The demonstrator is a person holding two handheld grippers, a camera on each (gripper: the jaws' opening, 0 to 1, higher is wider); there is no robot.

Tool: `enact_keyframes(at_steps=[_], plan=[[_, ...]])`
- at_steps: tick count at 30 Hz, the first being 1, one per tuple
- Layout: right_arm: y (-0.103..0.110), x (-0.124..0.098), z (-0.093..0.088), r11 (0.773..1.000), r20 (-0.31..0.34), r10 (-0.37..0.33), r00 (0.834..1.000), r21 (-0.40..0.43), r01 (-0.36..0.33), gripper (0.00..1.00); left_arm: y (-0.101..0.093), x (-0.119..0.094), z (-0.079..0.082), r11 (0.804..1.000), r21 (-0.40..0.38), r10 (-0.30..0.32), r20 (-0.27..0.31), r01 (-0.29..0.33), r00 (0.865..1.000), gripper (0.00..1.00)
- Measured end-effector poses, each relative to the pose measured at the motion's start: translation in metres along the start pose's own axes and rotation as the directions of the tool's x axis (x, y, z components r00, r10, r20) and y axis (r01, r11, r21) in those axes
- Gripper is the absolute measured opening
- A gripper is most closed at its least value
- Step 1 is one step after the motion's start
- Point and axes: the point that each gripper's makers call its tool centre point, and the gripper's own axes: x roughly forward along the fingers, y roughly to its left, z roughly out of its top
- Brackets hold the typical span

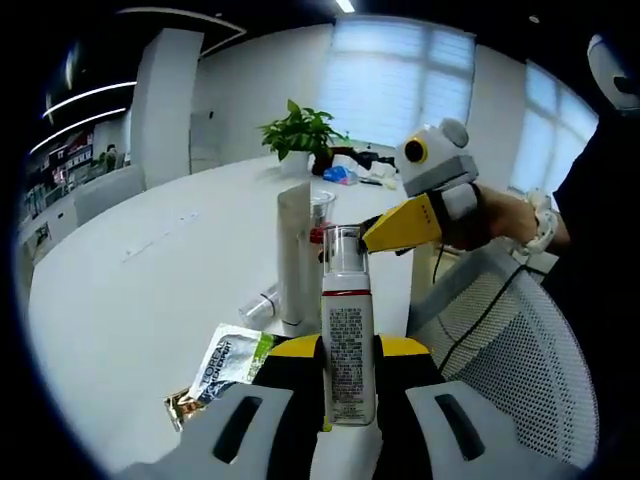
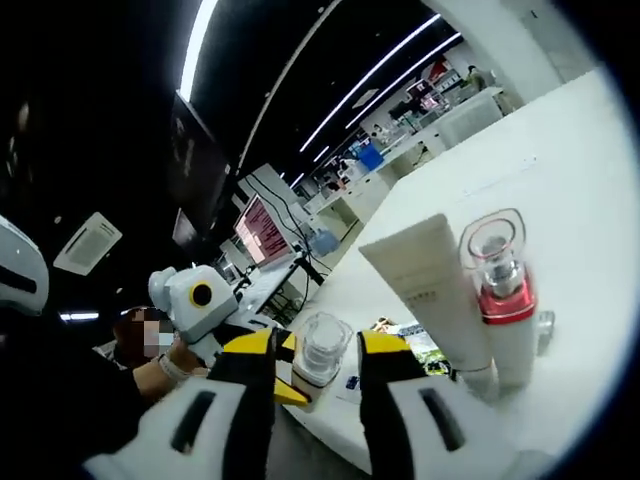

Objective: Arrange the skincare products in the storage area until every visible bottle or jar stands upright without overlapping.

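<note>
The left tool (image 1: 338, 372) clamps a white pump bottle (image 1: 347, 345) upright near the counter (image 1: 130, 290) edge; the right tool (image 2: 318, 368) pinches its clear cap (image 2: 322, 348). Beyond stand a white tube (image 1: 295, 255) and red-collared bottle (image 2: 505, 295), a sachet (image 1: 228, 362) lying flat; open counter stretches behind.

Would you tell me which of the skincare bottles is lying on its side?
The small clear bottle lying on the white table left of the upright white tube; the others stand upright.
</note>
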Motion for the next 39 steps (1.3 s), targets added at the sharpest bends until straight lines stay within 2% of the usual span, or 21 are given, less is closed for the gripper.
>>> enact_keyframes(at_steps=[6,9,11,15,17,19,23,26,29,30,33,39], plan=[[-0.001,-0.002,0.002,1.000,0.010,-0.008,1.000,0.011,0.008,0.24,-0.011,0.006,0.003,0.998,-0.048,-0.044,0.033,0.045,0.998,0.16],[-0.002,-0.005,0.001,1.000,0.002,-0.019,1.000,0.013,0.019,0.23,-0.012,0.009,0.002,0.998,-0.026,-0.055,0.036,0.056,0.998,0.16],[-0.002,-0.006,-0.003,0.999,-0.019,-0.031,0.999,-0.019,0.030,0.22,-0.011,0.012,-0.001,0.999,0.024,-0.049,0.023,0.048,0.999,0.17],[-0.003,-0.006,-0.005,0.998,-0.037,-0.043,0.998,-0.045,0.042,0.21,-0.012,0.017,-0.005,0.998,0.026,-0.066,0.009,0.066,0.998,0.17],[-0.004,-0.007,-0.007,0.997,-0.054,-0.055,0.997,-0.060,0.051,0.21,-0.009,0.018,-0.007,0.998,0.028,-0.051,0.002,0.051,0.999,0.22],[-0.006,-0.009,-0.006,0.992,-0.066,-0.072,0.995,-0.104,0.065,0.21,-0.007,0.020,-0.011,0.999,0.028,-0.040,-0.022,0.041,0.999,0.26],[-0.011,-0.015,-0.006,0.981,-0.088,-0.096,0.991,-0.175,0.080,0.21,-0.006,0.020,-0.015,0.999,0.005,-0.045,-0.023,0.045,0.999,0.27],[-0.024,-0.023,-0.012,0.951,-0.129,-0.161,0.979,-0.284,0.119,0.20,-0.004,0.020,-0.018,0.999,0.004,-0.038,-0.032,0.039,0.999,0.24],[-0.030,-0.027,-0.017,0.934,-0.146,-0.189,0.971,-0.332,0.132,0.20,-0.007,0.024,-0.019,0.998,-0.010,-0.056,-0.028,0.056,0.998,0.23],[-0.034,-0.030,-0.019,0.916,-0.150,-0.212,0.966,-0.375,0.142,0.20,-0.007,0.028,-0.020,0.998,-0.008,-0.055,-0.036,0.054,0.998,0.23],[-0.039,-0.035,-0.019,0.881,-0.153,-0.245,0.957,-0.448,0.154,0.20,-0.006,0.035,-0.023,0.999,0.027,-0.044,-0.068,0.046,0.997,0.24],[-0.050,-0.041,-0.017,0.851,-0.158,-0.282,0.947,-0.497,0.170,0.20,-0.007,0.053,-0.019,0.997,0.064,-0.039,-0.098,0.046,0.994,0.23]])
